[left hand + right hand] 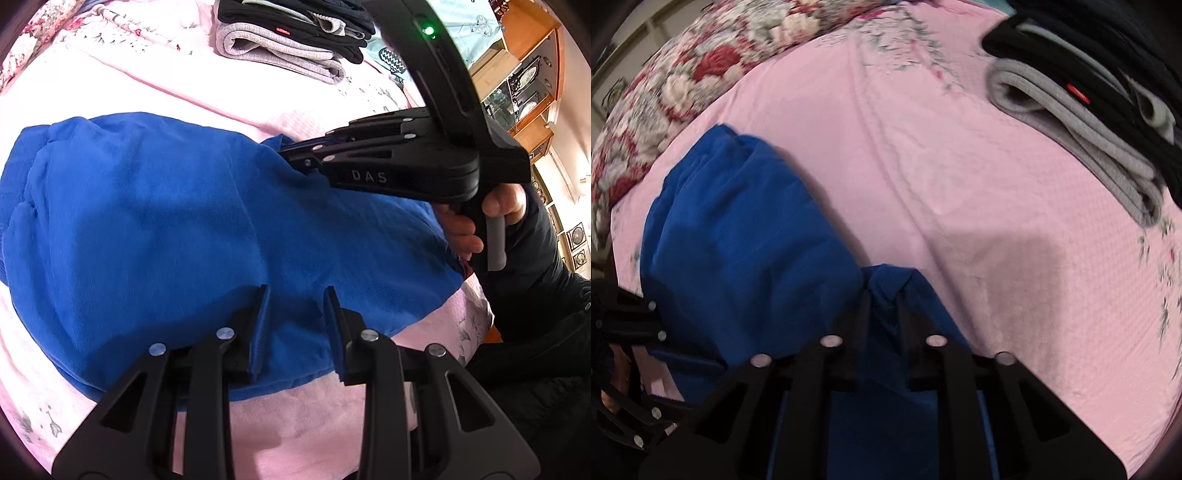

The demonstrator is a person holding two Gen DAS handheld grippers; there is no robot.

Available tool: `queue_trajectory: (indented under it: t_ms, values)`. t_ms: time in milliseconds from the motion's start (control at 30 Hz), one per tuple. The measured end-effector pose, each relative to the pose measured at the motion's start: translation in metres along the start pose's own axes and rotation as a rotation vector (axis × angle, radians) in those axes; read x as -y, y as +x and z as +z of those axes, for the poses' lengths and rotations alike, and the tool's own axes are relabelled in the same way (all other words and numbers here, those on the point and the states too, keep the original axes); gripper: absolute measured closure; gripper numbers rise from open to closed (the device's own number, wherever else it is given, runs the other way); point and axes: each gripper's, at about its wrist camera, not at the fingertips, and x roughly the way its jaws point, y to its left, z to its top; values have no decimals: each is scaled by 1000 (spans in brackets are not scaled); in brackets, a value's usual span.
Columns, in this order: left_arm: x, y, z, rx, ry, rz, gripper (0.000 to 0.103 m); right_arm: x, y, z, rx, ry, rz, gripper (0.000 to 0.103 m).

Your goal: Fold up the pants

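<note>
Across the bed [303,417], a pink quilted bedspread [960,184] is lying under everything, with a floral quilt [683,74] bunching along its far left side. On that pink spread, the blue pants [166,229] are lying folded into a thick, wide bundle, taking up the near part of the bed in front of me; one end is rumpling into soft creases at the far left. Toward the far right, a stack of folded clothes [288,40] is sitting well apart from the pants, grey knit at the bottom and black pieces on top. My left gripper [297,325] is hovering at the near edge of the pants, its jaws standing spread with blue cloth showing between them, not clamping anything. My right gripper [884,317] is reaching in from the right side, its jaws pinching a raised fold of the pants at the far edge of the bundle. My right hand [476,218] is wrapping around that gripper's handle, beside a small green light [428,30] that is glowing on its frame.
</note>
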Motion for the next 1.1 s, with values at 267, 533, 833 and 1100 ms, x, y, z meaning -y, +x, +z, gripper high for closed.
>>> queue_trajectory:
  t_ms: [267, 533, 833, 1100]
  values:
    - [-2, -1, -1, 0, -5, -6, 73, 30, -4, 38, 37, 88, -15, 97]
    - [-1, -4, 1, -24, -28, -2, 73, 26, 26, 50, 22, 36, -35, 91]
    - [28, 3, 8, -46, 7, 156, 68, 29, -59, -5, 140, 143, -67, 70]
    - [68, 9, 40, -17, 35, 138, 58, 22, -62, -133, 21, 244, -14, 70]
